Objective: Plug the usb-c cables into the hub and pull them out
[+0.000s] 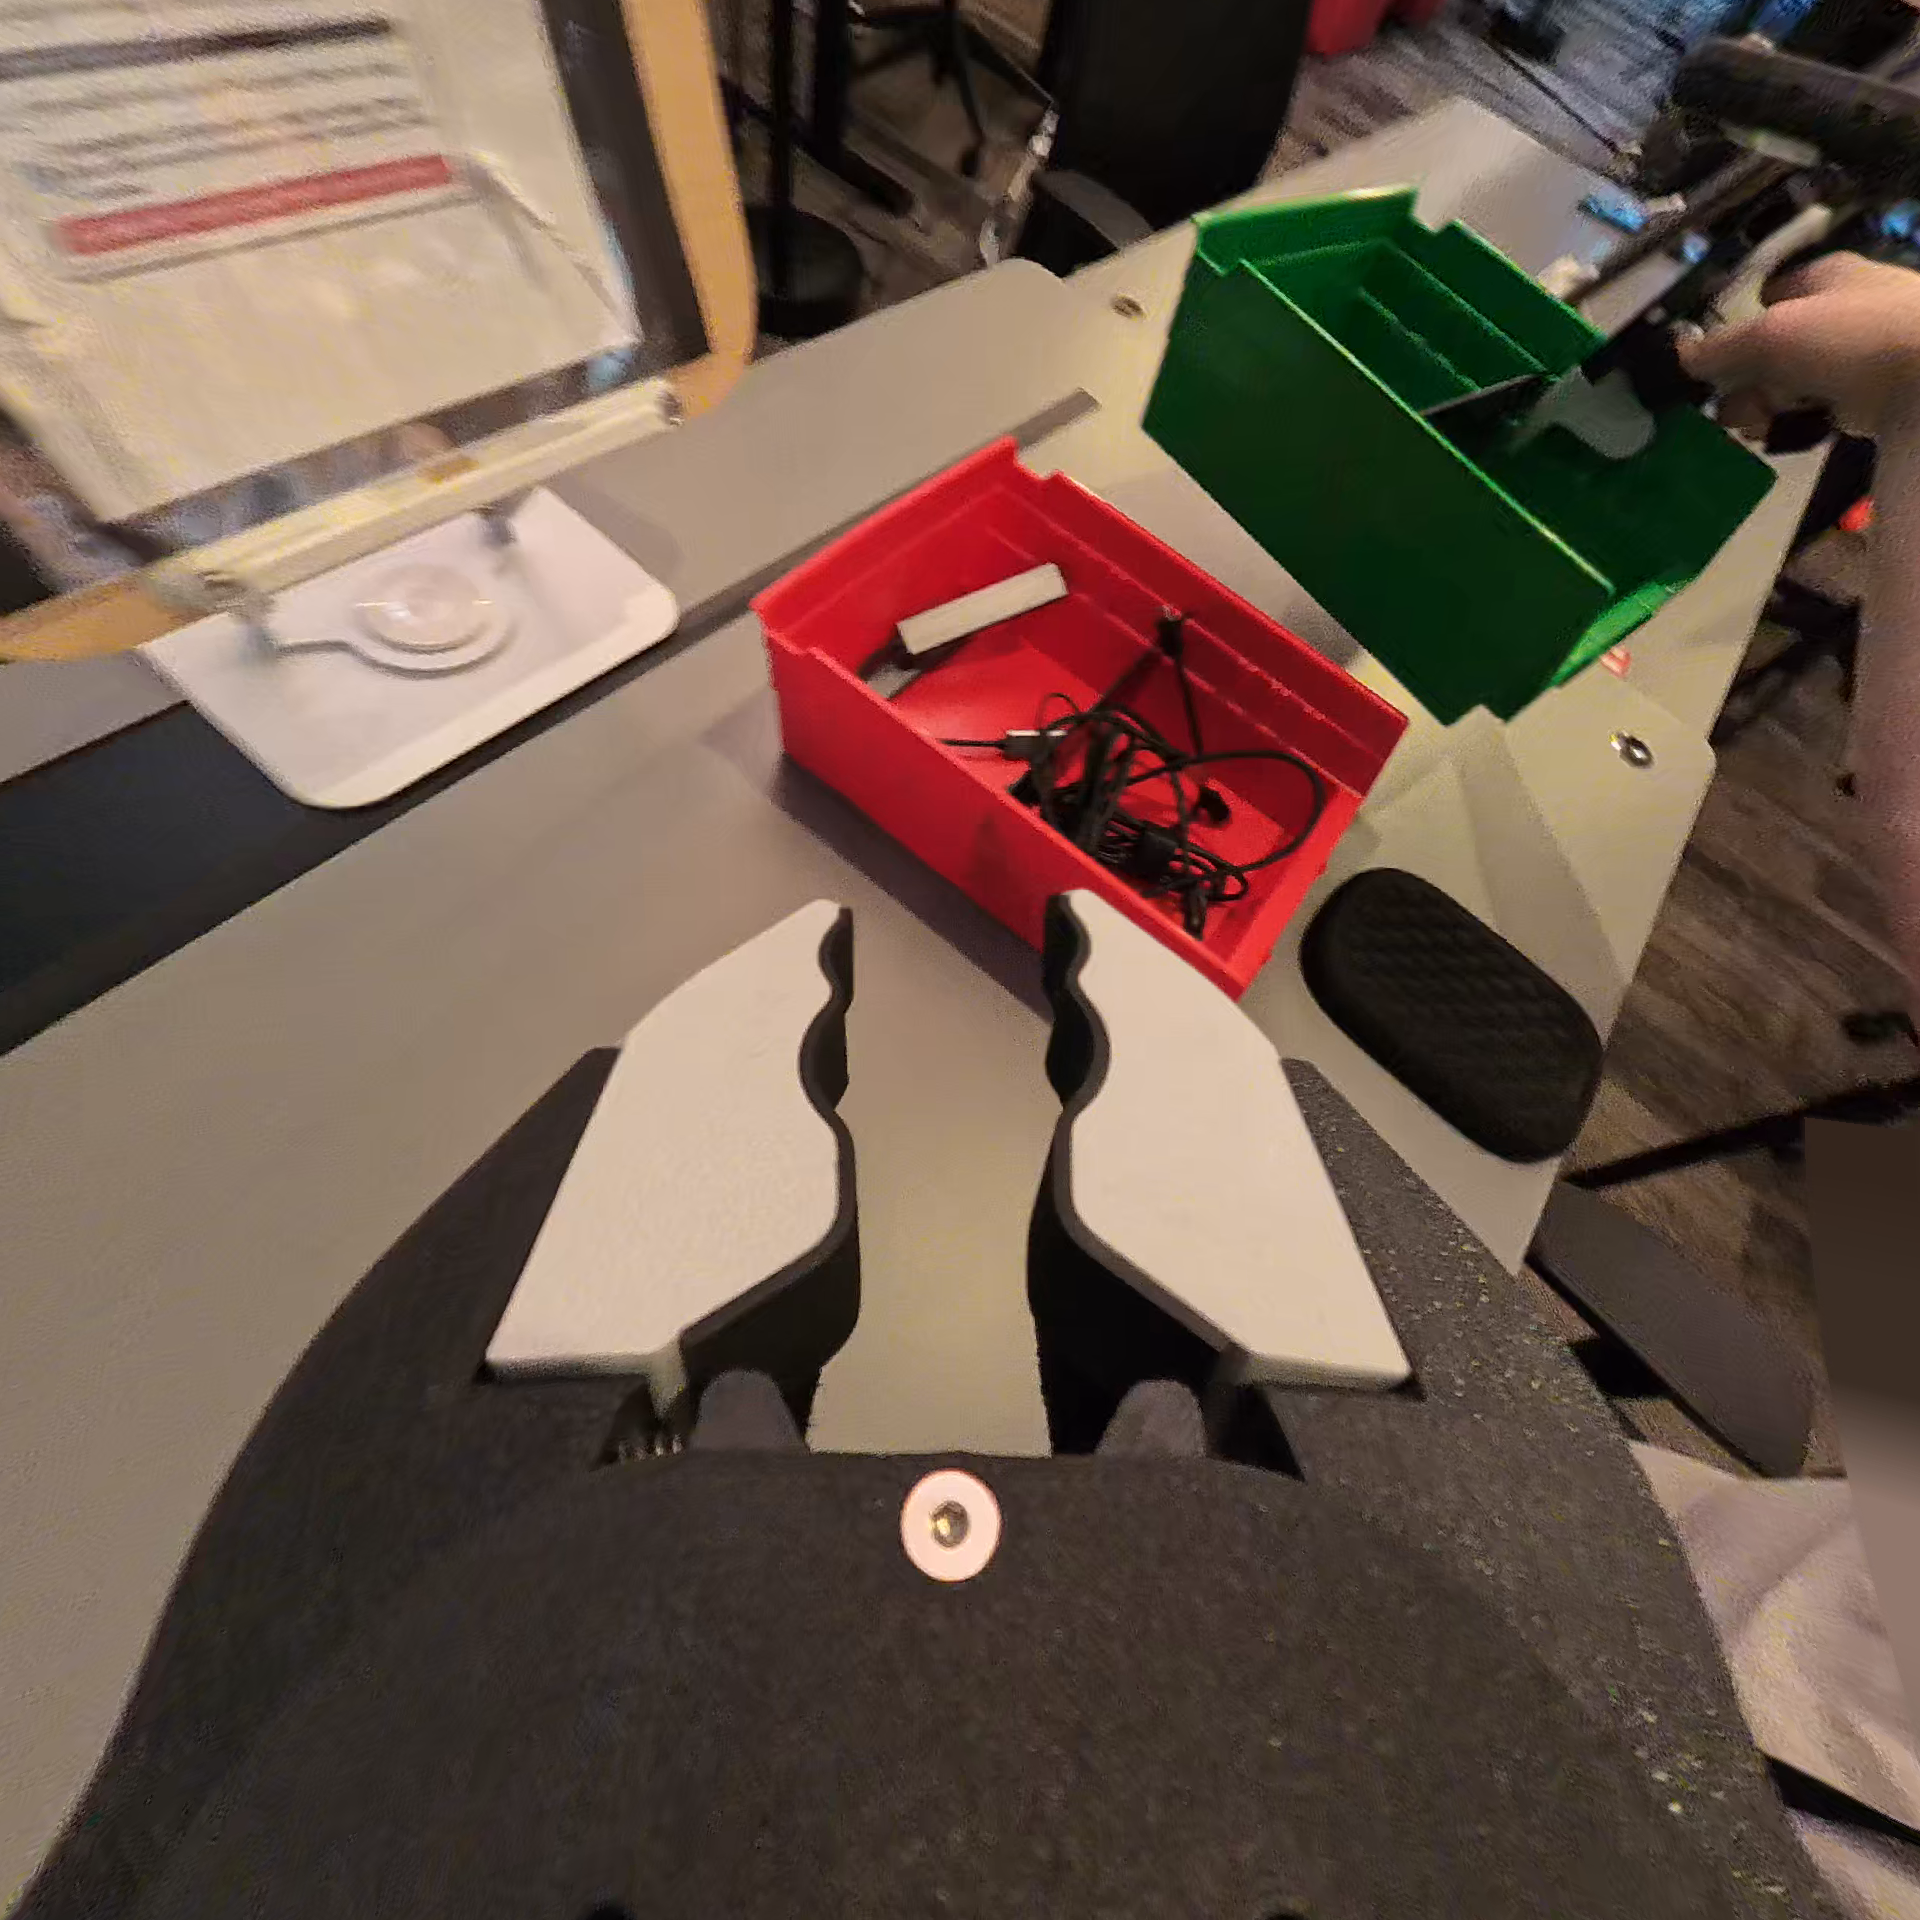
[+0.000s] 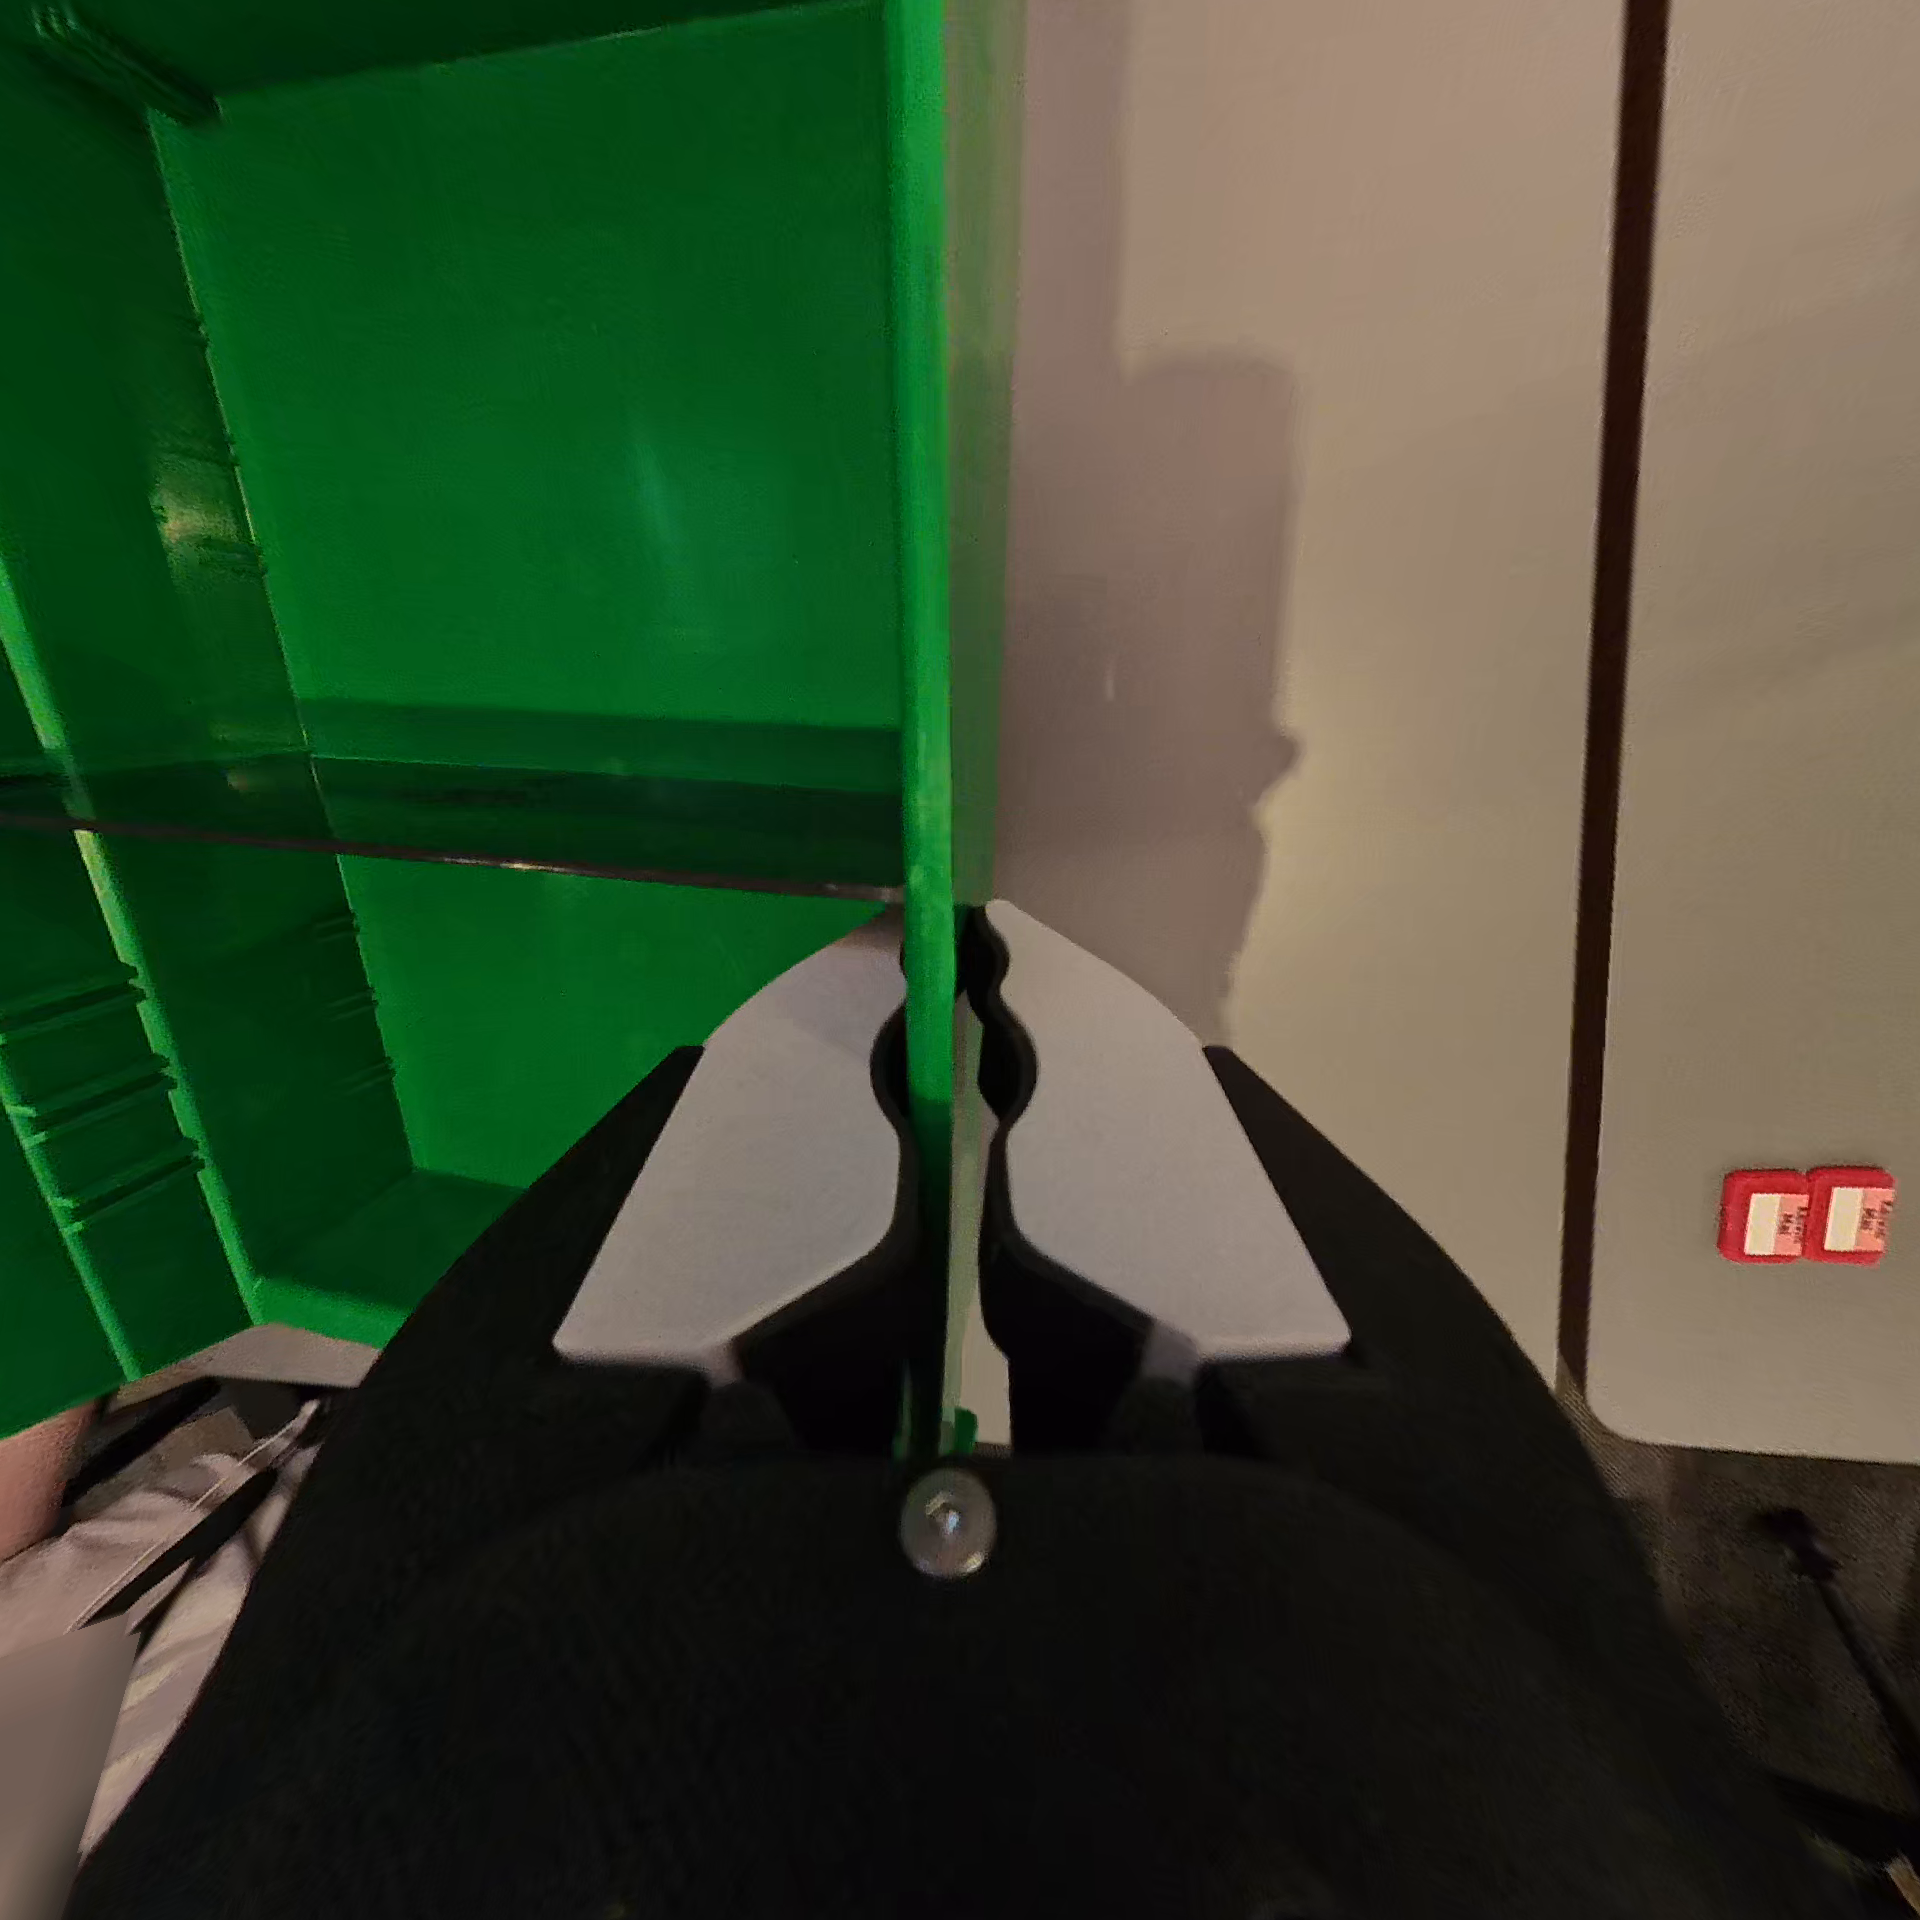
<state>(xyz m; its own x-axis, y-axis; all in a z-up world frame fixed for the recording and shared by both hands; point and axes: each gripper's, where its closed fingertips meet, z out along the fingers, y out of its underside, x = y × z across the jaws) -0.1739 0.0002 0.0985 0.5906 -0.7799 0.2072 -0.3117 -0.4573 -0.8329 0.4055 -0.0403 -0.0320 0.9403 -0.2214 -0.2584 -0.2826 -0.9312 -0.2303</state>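
You've got the green bin (image 1: 1382, 457) up off the grey table (image 1: 312, 1091), tilted, and that looks like clearing room rather than any plugging yet. Your right gripper (image 2: 951, 925) is clamped on its side wall, one finger inside, one outside, a rim hold that probably suits an empty bin. Your left gripper (image 1: 948, 914) hangs with its fingers apart, nothing between them, seemingly ready for the red bin (image 1: 894, 748) just ahead of its tips. In there sits the grey hub (image 1: 982, 613) at the far end and the tangled black usb-c cables (image 1: 1143, 810) nearer, nothing plugged that I can see. Off the left gripper's right lies a black padded case (image 1: 1449, 1013). Far left, a framed sign on a white stand (image 1: 416, 634); beyond it, a blurred workroom with wood-look flooring.
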